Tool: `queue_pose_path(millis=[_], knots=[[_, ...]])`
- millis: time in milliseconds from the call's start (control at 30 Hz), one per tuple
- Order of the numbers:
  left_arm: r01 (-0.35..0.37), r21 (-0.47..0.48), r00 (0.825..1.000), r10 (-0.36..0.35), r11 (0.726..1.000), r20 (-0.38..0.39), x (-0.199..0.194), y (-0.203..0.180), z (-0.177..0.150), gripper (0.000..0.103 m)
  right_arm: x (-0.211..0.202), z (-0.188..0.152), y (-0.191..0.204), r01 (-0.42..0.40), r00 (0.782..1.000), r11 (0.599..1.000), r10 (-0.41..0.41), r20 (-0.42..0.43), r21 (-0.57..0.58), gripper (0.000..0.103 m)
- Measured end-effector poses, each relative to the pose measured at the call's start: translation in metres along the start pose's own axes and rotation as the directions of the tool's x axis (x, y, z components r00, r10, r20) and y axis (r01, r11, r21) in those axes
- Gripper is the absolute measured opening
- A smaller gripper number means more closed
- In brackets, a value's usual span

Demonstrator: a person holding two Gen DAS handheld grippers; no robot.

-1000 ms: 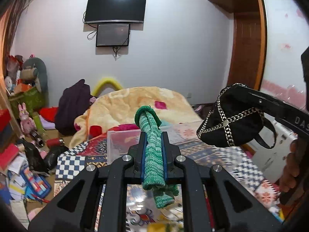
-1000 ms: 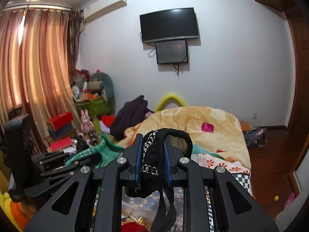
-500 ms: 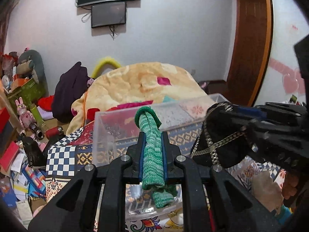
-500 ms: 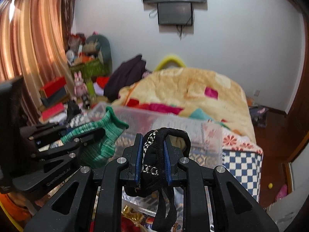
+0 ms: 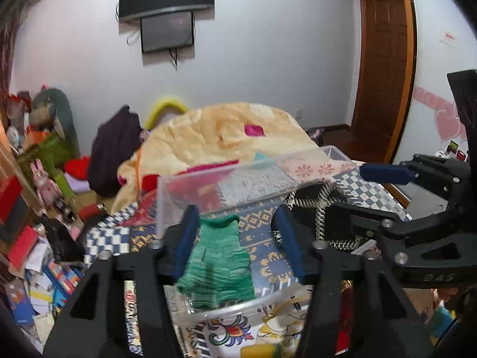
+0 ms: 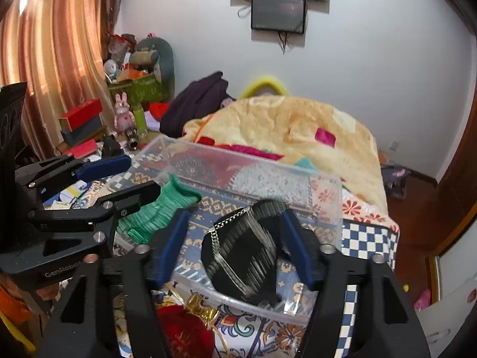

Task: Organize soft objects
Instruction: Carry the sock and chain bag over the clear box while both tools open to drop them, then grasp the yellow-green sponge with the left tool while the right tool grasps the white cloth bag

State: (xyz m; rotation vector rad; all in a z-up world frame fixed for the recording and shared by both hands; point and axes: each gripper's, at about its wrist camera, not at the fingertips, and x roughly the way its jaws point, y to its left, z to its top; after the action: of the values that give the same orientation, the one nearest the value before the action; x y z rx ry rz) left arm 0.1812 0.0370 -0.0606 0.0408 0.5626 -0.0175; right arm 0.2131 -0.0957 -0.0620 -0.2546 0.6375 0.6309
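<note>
With both jaws spread wide over the clear bin (image 5: 184, 208), left gripper (image 5: 235, 238) and right gripper (image 6: 235, 238) should lift straight up, leaving green glove (image 5: 217, 265) and black pouch (image 6: 241, 256) inside.

Glove (image 5: 216, 264) left, bag (image 6: 243, 253) right, both in the bin (image 6: 328, 205) on the bed (image 6: 369, 235); blanket (image 5: 238, 137) behind.

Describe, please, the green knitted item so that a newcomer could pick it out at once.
Find the clear plastic box on the patterned bedspread, in front of the orange blanket. In its left half, between the open left gripper fingers, is the green knitted glove. Its neighbour, the black pouch, is dark with a silver chain.
</note>
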Motion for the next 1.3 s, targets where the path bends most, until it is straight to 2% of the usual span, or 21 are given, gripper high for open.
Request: queue_pose_path(millis=[100,200,433,600,800,900,1067,1167,1233,1300], knots=[[-0.026,0.003,0.999,0.026,1.000,0.041,-0.016,0.000,-0.002,0.084,-0.019,0.001,0.003,0.013,0.999,1.000,-0.012,0.049,-0.015,0.080],[-0.009,-0.021,0.997,0.011,1.000,0.073,-0.034,0.004,-0.006,0.097,-0.038,-0.002,0.005,0.020,0.995,1.000,-0.018,0.097,-0.012,0.086],[0.023,-0.062,0.997,-0.018,0.998,0.080,-0.057,0.009,-0.021,0.099,-0.072,-0.024,0.005,0.019,0.986,1.000,-0.021,0.166,0.013,0.088],[0.046,-0.097,0.998,-0.042,0.994,0.038,-0.062,0.011,-0.045,0.100,-0.079,-0.046,0.007,0.039,0.984,0.999,-0.044,0.173,0.035,0.097],[0.064,-0.132,0.997,-0.068,0.989,-0.025,-0.060,0.012,-0.077,0.100,-0.071,-0.079,0.004,0.090,0.988,0.994,-0.096,0.121,0.058,0.097],[0.048,-0.133,0.998,-0.054,0.990,-0.040,-0.059,0.012,-0.088,0.100,-0.069,-0.090,0.005,0.087,0.991,0.994,-0.093,0.095,0.070,0.097],[0.033,-0.108,0.998,-0.039,0.994,-0.057,-0.057,0.005,-0.104,0.100,-0.050,-0.117,-0.003,0.083,0.996,0.989,-0.084,0.002,0.126,0.097],[0.035,-0.099,0.998,-0.039,0.995,-0.040,-0.061,0.001,-0.110,0.100,-0.046,-0.132,-0.012,0.063,0.998,0.982,-0.058,-0.031,0.179,0.095],[0.035,-0.098,0.999,-0.039,0.995,-0.033,-0.062,-0.001,-0.112,0.096,-0.044,-0.137,-0.016,0.047,0.998,0.978,-0.039,-0.042,0.201,0.085],[0.035,-0.090,0.999,-0.038,0.995,-0.035,-0.063,-0.003,-0.114,0.081,-0.044,-0.139,-0.015,0.041,0.998,0.979,-0.031,-0.054,0.201,0.066]])
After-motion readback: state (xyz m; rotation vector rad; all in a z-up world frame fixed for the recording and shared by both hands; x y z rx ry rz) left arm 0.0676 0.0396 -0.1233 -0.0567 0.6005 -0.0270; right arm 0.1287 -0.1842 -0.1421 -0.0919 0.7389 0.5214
